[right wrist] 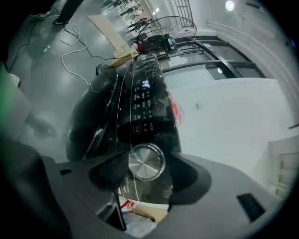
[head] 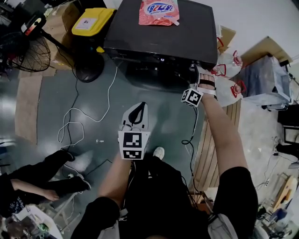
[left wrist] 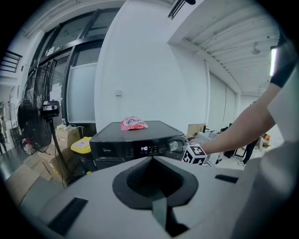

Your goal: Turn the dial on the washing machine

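Observation:
A black front-loading washing machine [head: 161, 32] stands ahead of me with a pink detergent pouch [head: 159, 11] on its top. Its round silver dial [right wrist: 146, 162] sits at the right end of the lit control panel [right wrist: 142, 100]. My right gripper [right wrist: 147, 158] is at the dial, which lies between its jaws; they stand wide, with a gap beside the knob. The head view shows that gripper [head: 200, 71] against the machine's front right corner. My left gripper [head: 136, 110] hangs back over the floor, shut and empty, and points at the machine [left wrist: 135, 137].
A yellow-lidded bin [head: 91, 21] and a standing fan [head: 25, 51] are left of the machine. White cables [head: 79, 116] trail over the grey floor. Bags [head: 231, 79] and wooden boards [head: 210, 154] lie to the right. A person's legs [head: 42, 182] stretch out at lower left.

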Available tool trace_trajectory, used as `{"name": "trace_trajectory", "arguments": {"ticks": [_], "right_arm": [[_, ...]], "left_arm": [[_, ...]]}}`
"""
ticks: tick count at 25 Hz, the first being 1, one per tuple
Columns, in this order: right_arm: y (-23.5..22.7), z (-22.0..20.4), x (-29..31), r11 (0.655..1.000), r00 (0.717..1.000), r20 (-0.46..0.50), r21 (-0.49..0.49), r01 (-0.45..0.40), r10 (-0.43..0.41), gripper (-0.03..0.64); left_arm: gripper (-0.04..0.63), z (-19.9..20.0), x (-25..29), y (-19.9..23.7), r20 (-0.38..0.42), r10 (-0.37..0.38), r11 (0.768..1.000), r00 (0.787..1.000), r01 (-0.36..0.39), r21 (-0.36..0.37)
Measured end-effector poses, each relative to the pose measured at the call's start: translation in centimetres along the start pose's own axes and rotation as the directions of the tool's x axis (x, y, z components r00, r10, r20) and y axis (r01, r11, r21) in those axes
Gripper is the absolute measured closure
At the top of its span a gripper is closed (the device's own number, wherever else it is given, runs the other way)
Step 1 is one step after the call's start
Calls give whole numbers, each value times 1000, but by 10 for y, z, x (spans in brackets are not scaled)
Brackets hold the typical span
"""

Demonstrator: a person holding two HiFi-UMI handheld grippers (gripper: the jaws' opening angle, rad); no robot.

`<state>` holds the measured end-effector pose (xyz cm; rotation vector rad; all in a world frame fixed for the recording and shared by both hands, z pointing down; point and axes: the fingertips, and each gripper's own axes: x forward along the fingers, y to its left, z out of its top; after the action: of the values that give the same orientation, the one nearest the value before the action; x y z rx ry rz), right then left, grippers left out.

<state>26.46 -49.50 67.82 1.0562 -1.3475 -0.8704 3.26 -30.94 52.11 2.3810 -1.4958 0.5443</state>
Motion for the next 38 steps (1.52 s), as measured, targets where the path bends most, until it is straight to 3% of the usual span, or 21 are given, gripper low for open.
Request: {"name": "trace_trajectory", "arguments": {"ticks": [7, 19, 21, 24, 26, 33, 38], "right_arm": [[3, -13, 8, 998, 992, -111, -6, 66, -67, 344], [3, -14, 9, 987, 991, -99, 127, 98, -86, 348], [3, -13, 13, 964, 994, -100, 255, 77, -53, 348], [2, -15, 14, 846, 990, -136, 531, 51, 25, 348], [2, -18, 13, 786, 985, -163, 615, 60, 52, 348], [3, -19, 13, 780, 987, -148, 624, 42, 65, 348], [0, -18, 13, 732, 985, -149, 680, 35, 92, 348]], "left_arm": [[584, -2, 5, 6, -2, 9, 1000, 1000, -9, -6], [584, -11, 15, 2, -4, 6, 1000, 1000, -6, -27], [584, -10, 15, 3, -4, 7, 1000, 1000, -7, -30], [584, -12, 13, 5, -8, 12, 999, 1000, -13, -31], [584, -14, 12, 6, -10, 15, 999, 1000, -16, -33], [584, -17, 9, 9, -13, 22, 999, 1000, -22, -34], [584, -18, 6, 14, -18, 27, 999, 999, -28, -30]]}}
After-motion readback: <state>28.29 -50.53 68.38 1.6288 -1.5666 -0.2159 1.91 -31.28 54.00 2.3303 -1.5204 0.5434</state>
